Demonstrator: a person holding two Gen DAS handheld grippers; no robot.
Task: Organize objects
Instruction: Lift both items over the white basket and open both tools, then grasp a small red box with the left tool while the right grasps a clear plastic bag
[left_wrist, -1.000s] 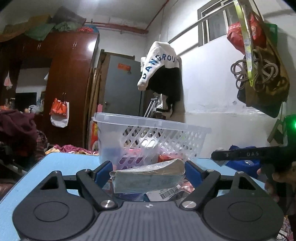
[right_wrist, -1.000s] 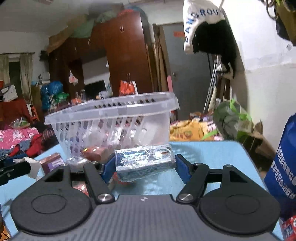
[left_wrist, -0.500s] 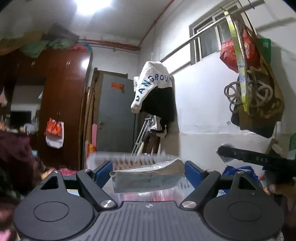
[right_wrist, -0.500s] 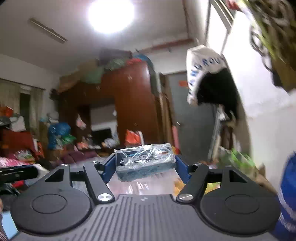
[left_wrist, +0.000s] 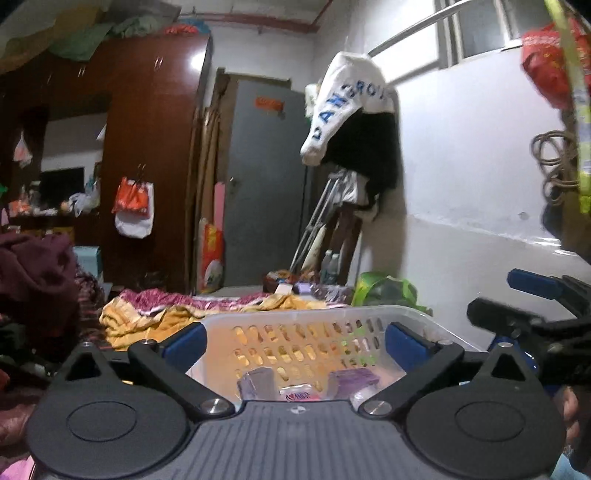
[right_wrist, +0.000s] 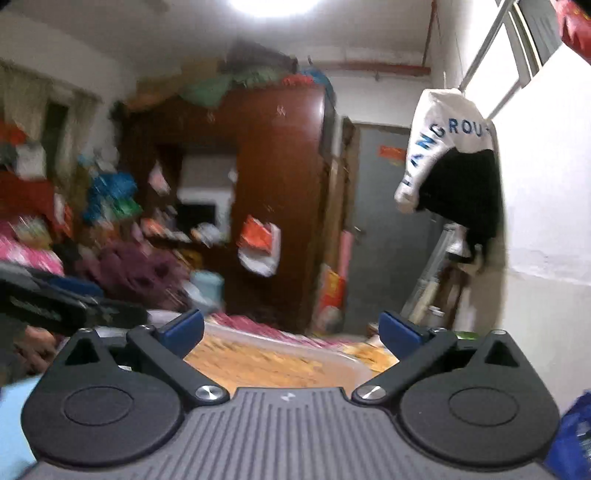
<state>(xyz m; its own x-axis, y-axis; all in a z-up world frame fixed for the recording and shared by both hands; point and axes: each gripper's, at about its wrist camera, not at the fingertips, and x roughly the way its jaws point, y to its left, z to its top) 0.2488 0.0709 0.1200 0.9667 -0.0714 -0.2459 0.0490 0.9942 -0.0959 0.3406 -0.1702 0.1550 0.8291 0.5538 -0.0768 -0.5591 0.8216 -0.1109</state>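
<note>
Both grippers, left (left_wrist: 293, 341) and right (right_wrist: 291, 332), have just spread their fingers, now empty, above the basket (left_wrist: 317, 314); lift straight clear of its rim.

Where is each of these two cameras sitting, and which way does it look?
Left wrist view: on the left tongs, looking over the white basket toward the grey door; its open blue-tipped fingers show, the right tongs at right.
Right wrist view: on the right tongs, open, blurred, facing the brown wardrobe; the left tongs show at left.
Both share basket, door, wardrobe and the hanging white garment.
</note>
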